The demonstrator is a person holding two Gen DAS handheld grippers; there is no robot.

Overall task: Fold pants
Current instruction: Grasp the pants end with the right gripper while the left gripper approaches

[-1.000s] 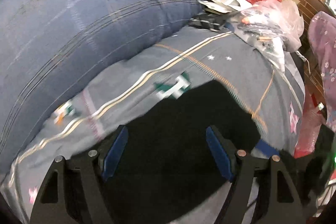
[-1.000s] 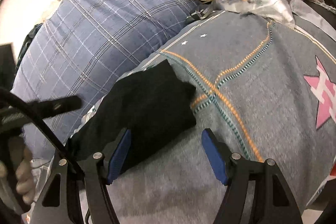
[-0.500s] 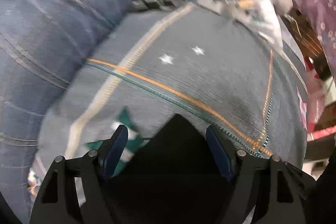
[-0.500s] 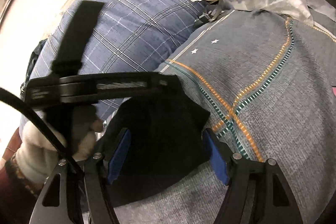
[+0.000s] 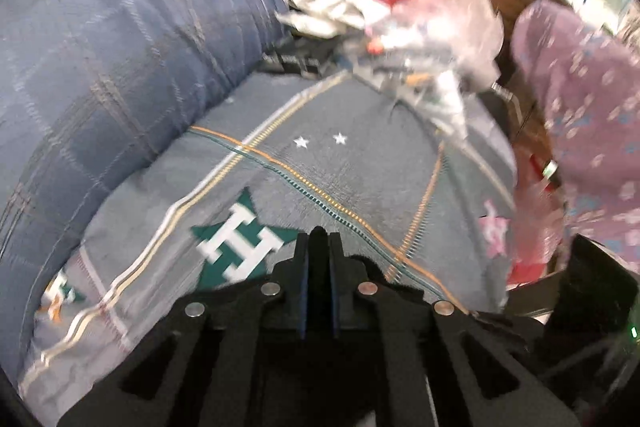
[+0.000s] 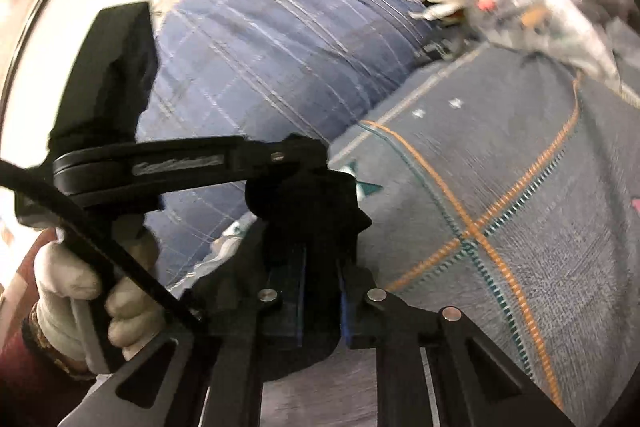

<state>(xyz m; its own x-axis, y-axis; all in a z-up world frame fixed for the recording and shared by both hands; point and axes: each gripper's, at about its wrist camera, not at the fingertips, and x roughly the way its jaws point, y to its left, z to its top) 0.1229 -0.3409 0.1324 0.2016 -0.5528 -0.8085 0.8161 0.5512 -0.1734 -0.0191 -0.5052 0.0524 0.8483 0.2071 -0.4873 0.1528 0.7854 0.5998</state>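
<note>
Grey star-patterned bedspread carries the black pants, bunched at twelve o'clock, clenched by right gripper and left gripper.

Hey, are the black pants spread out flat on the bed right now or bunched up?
Bunched up. In the right wrist view the black pants form a dark clump pinched in the right hand-held gripper, above the grey star-print bedspread.

Black pants lie against a grey bedspread crossed by orange and teal stitched lines, bearing a green star with a white H. Beside it, a blue plaid pillow; a white glove at left.
</note>
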